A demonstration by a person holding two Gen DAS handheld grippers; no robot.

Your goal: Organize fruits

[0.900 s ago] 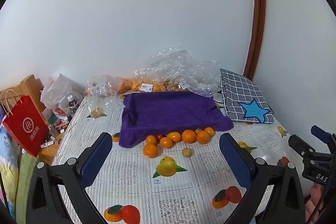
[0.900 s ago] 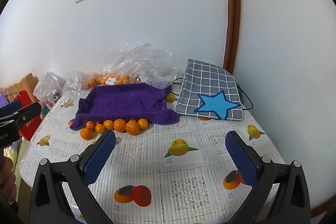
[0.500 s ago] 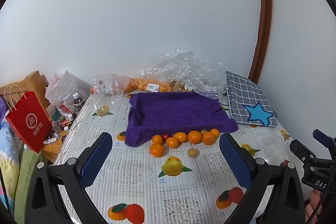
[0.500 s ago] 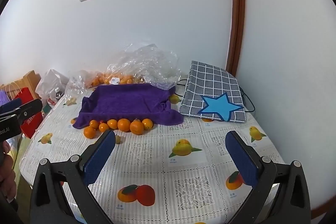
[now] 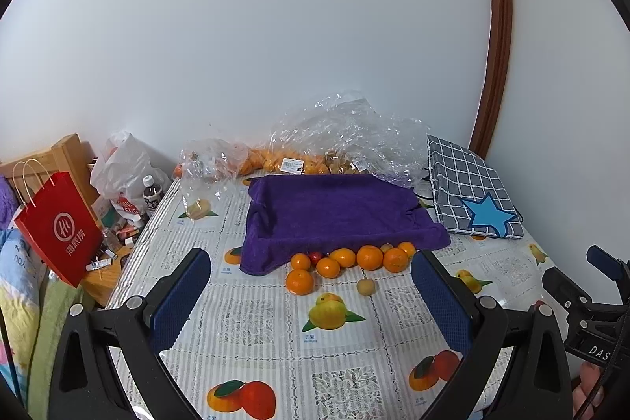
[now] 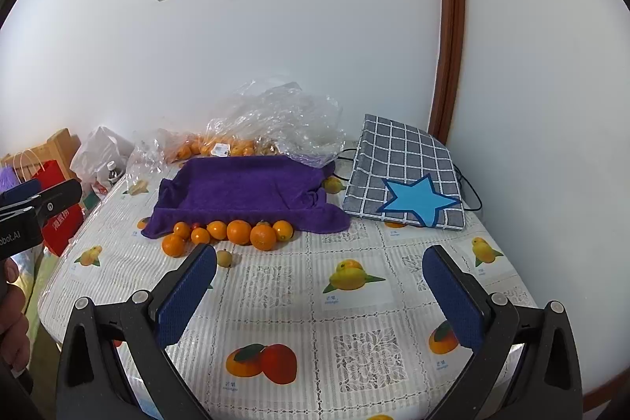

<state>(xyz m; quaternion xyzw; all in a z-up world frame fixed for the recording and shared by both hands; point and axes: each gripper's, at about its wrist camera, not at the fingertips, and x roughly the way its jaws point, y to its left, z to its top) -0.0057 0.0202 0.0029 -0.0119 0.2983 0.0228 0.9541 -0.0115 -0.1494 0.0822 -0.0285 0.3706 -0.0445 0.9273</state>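
Both grippers are held spread wide and empty above the near part of the table (image 5: 275,341), so the step in hand is judged to be the approach, with no fruit yet gripped. Ahead of the left gripper (image 5: 311,286), between the lines of its two pads, a row of oranges (image 5: 354,258) is seen lying along the front edge of the purple towel (image 5: 334,211). One orange (image 5: 300,281) sits a little nearer the gripper, and a small pale fruit (image 5: 366,287) lies closest of all, apart from the row. From the right gripper (image 6: 319,282) the same row (image 6: 236,233) is seen ahead and to the left, with the pale fruit (image 6: 224,258) just beyond its left pad. The towel appears to cover a tray-like shape. Next, one gripper would likely need to be lowered around a single fruit and closed gently, since round fruit may roll.
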